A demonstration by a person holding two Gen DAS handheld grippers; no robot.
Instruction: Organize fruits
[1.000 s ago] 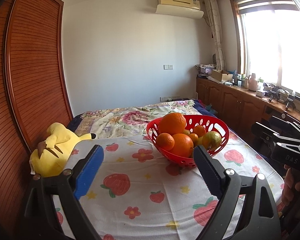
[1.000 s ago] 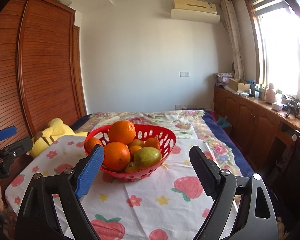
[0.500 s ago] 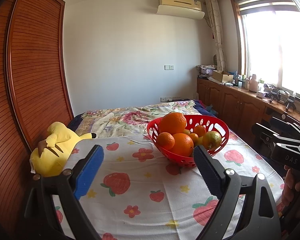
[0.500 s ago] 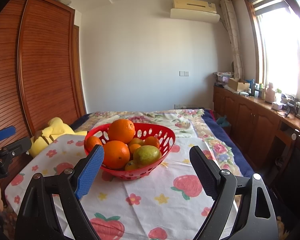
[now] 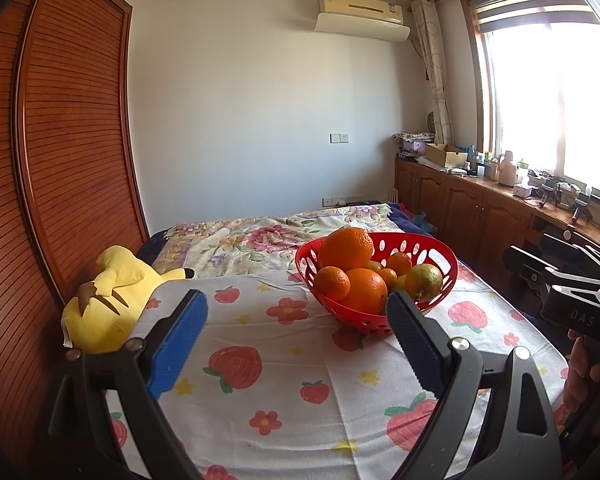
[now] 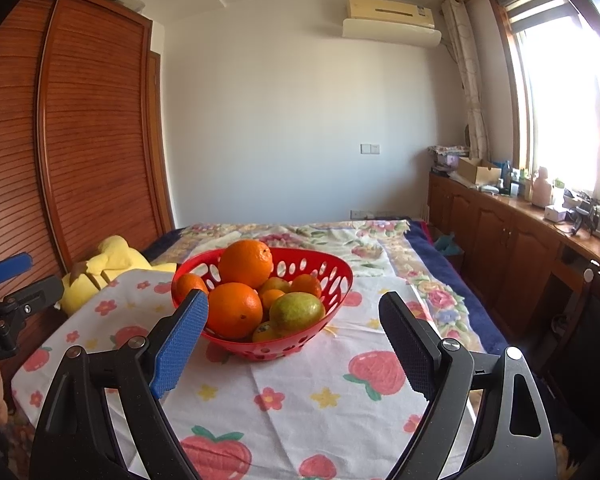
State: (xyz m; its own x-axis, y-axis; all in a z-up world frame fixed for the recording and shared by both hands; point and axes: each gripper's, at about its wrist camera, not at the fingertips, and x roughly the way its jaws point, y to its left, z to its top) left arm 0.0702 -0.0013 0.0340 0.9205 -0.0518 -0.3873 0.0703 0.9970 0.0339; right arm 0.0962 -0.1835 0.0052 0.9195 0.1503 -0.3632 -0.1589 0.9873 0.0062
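strawberry-print cloth is bearing the red basket, where the fruits are being kept heaped, while both released tongs, left gripper and right gripper, are being held empty just before the basket.

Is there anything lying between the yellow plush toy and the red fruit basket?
No. In the left wrist view, only bare strawberry-print cloth separates the plush toy from the basket.

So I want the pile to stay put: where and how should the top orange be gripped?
Grip the top orange across its widest middle, coming from above. It sits highest on the heap in the red basket, its sides clear of the other fruit, so open jaws can probably straddle it. The right gripper faces it most squarely.
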